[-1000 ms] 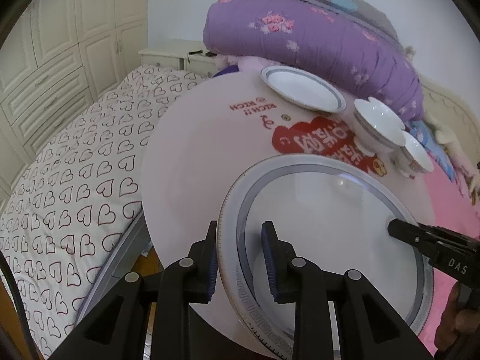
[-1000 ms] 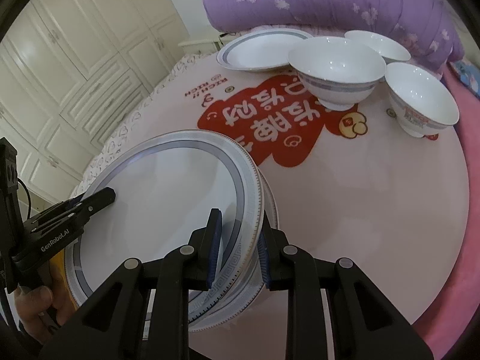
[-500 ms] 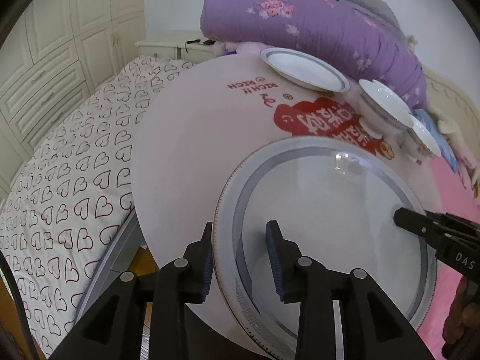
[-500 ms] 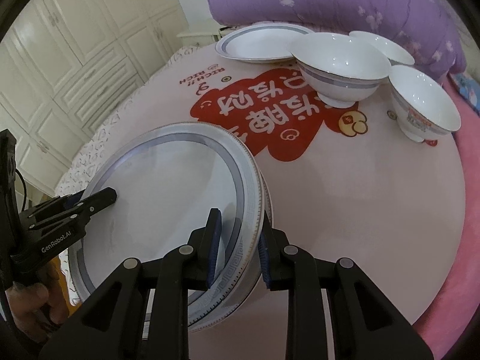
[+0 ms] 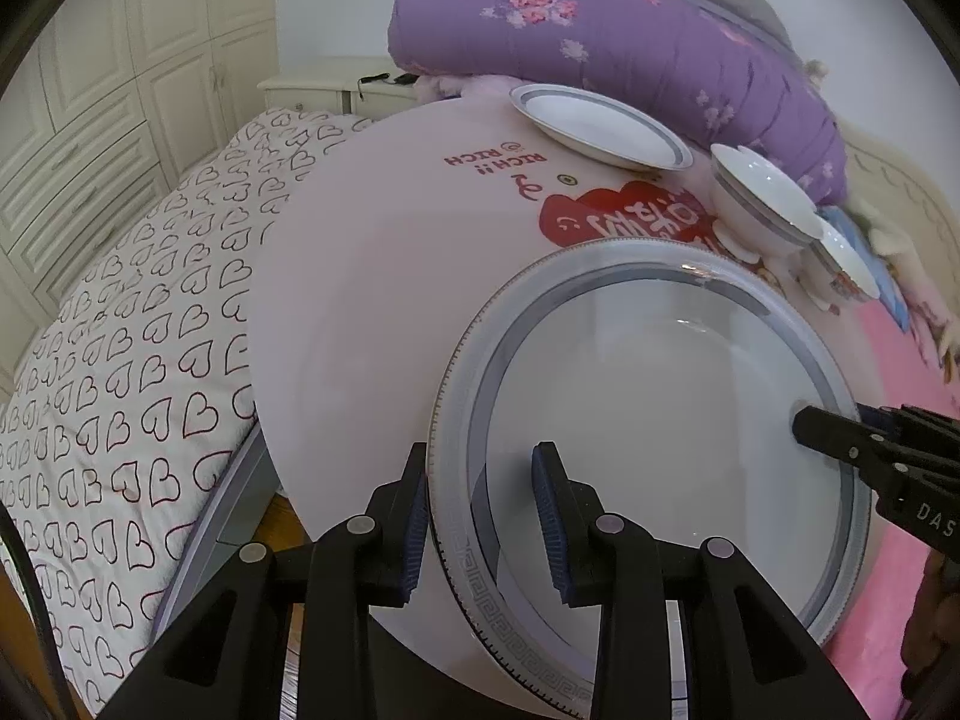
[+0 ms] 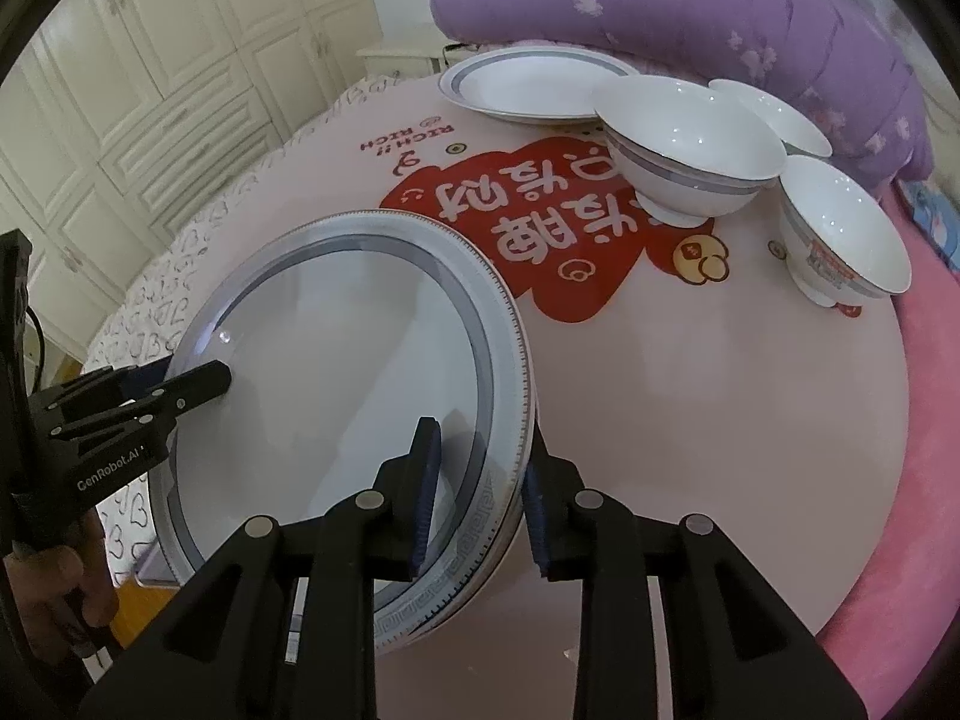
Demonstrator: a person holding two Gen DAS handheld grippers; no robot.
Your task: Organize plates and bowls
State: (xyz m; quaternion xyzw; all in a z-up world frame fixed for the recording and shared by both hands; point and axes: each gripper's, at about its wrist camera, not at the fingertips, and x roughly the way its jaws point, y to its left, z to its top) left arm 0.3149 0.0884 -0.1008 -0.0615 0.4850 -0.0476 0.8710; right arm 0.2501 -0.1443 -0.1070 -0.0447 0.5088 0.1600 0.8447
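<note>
Left gripper [image 5: 483, 507]: jaws are set astride the near-left rim of the large plate [image 5: 660, 432]; a gap is seen at the inner pad, so a firm clamp cannot be told.
Left gripper, other view: 1 black finger tip is seen laid on the plate's inner surface at its left edge [image 6: 198, 381].
Right gripper [image 6: 477, 498]: jaws are set astride the plate's right rim; the outer pad is seen at the rim's underside, the inner pad stands clear of it, and a firm clamp cannot be told.
Right gripper, other view: 1 finger tip is seen resting on the plate's right inner edge [image 5: 810, 423].
Large plate: white, with a grey band and a key-pattern border; it is tilted, with the near part overhanging the table edge. A 2nd rim is visible directly beneath it [image 6: 474, 564].
Table [image 6: 690, 390]: round, pink-covered, printed with a red graphic and "RICH".
Small plate [image 6: 528, 87]: placed at the far side of the table.
Bowls: 3 are seen at the far right. The banded bowl [image 6: 690, 144] is nearest the small plate, the shallow bowl [image 6: 774, 114] is behind it, and the printed bowl [image 6: 846, 231] is to its right, just beside it.
Surroundings: a purple quilt [image 5: 600, 48] is piled beyond the table; a heart-print bedsheet [image 5: 120, 348] lies to the left; white cabinets [image 6: 150, 78] stand behind.
</note>
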